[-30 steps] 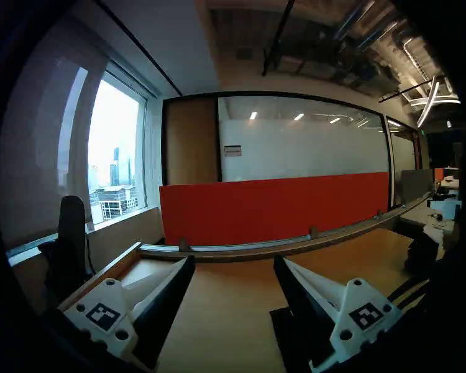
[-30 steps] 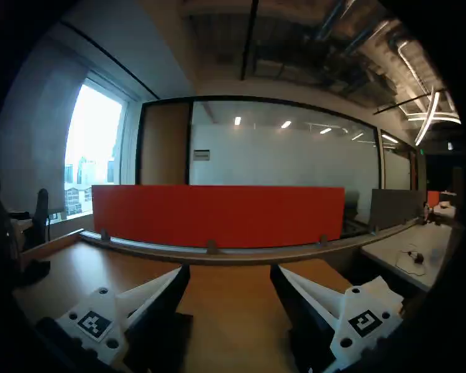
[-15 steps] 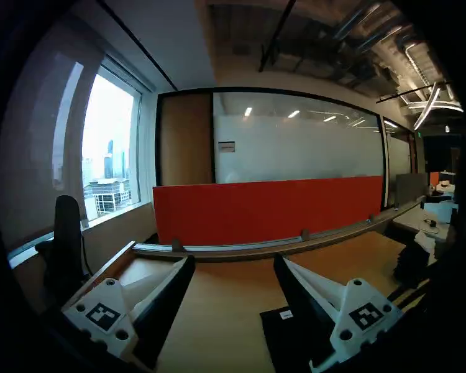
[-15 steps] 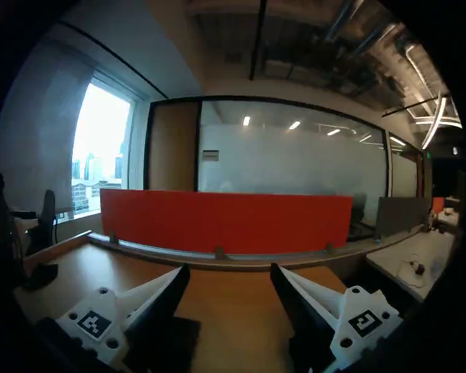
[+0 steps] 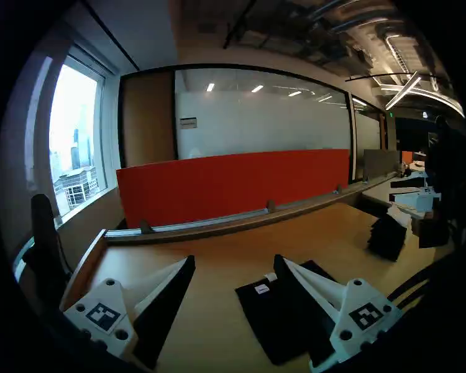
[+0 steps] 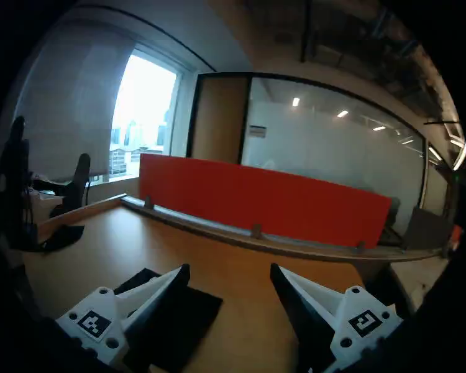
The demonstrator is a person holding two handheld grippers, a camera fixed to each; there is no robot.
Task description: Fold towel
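Note:
A black towel with a small white tag lies flat on the wooden desk, partly under my left gripper's right finger. My left gripper hangs open above the desk, nothing between its fingers. In the right gripper view the same black towel lies low on the left, beneath that gripper's left finger. My right gripper is open and holds nothing, raised over the desk.
An orange divider panel runs along the desk's far edge. A dark folded pile sits on the desk at the right. An office chair stands at the left by the window. A black stand base rests at the left.
Both grippers have tilted downward, bringing more of the desk and the black towel into sight. The right gripper has also swung rightward. Both stay open.

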